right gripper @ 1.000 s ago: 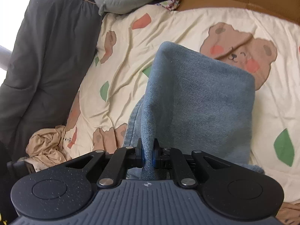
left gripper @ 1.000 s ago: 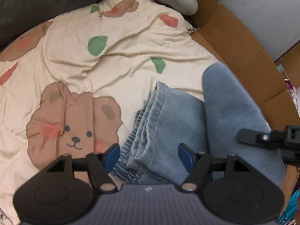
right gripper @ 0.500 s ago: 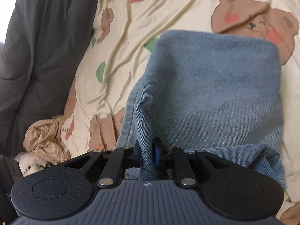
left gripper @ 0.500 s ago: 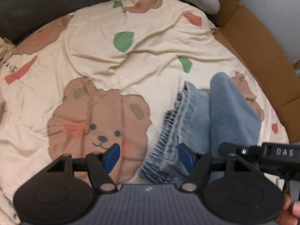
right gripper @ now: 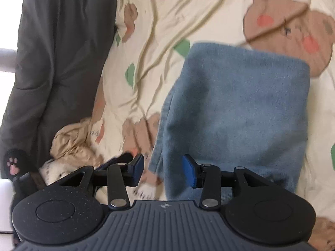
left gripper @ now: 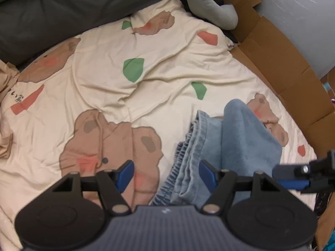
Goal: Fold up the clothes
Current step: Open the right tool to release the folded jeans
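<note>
Folded blue jeans (left gripper: 234, 146) lie on the cream bear-print blanket (left gripper: 129, 87), elastic waistband toward the lower left, one layer doubled over on the right. My left gripper (left gripper: 165, 173) hovers open just above the waistband edge, holding nothing. In the right wrist view the same jeans (right gripper: 240, 113) fill the centre-right as a flat folded panel. My right gripper (right gripper: 163, 169) is open, its fingers apart at the panel's near left corner, with the cloth's edge between them but not pinched. The right gripper (left gripper: 303, 173) also shows at the right edge of the left wrist view.
A dark grey duvet (left gripper: 73, 6) borders the blanket's far side. A grey plush (left gripper: 209, 6) lies at the top. Cardboard (left gripper: 282, 67) lines the right side. A crumpled tan garment (right gripper: 73, 144) and a black paw-print item (right gripper: 12, 163) sit at the left.
My right gripper has opened and let go of the jeans, whose top layer has dropped flat onto the fold. My left gripper has drawn back, staying open.
</note>
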`<control>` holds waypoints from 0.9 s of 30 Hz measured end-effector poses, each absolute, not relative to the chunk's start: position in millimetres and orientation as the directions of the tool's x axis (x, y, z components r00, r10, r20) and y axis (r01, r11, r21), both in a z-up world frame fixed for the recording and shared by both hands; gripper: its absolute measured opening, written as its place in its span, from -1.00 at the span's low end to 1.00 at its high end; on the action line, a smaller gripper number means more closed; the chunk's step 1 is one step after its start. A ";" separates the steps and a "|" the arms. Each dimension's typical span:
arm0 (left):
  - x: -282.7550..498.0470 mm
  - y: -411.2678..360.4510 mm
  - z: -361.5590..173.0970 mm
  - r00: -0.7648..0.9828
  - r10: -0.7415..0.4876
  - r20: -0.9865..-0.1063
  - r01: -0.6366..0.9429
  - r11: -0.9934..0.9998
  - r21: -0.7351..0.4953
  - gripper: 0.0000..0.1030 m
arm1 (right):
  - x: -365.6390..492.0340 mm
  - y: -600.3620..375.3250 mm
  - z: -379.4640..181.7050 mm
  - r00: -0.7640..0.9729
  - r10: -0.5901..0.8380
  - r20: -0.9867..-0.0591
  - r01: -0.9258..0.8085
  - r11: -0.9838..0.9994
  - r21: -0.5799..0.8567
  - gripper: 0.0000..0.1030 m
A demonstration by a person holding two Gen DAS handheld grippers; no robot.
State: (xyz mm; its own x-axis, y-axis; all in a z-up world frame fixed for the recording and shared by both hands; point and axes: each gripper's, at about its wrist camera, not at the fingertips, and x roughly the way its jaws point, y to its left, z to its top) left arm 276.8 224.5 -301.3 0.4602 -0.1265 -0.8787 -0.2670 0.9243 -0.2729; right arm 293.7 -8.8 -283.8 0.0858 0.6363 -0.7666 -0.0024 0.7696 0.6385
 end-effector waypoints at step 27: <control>300.9 152.9 -306.2 0.444 -0.309 -0.841 -0.183 0.888 -0.422 0.52 | 298.8 -126.6 -331.4 0.150 0.601 -0.785 0.053 0.788 0.613 -0.07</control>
State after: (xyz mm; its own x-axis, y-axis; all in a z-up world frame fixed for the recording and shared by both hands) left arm 300.9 152.9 -306.2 0.4441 -0.3087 -0.8412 -0.1828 0.8878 -0.4223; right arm 298.8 -126.6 -331.4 0.1501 0.6009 -0.7851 0.0529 0.7881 0.6133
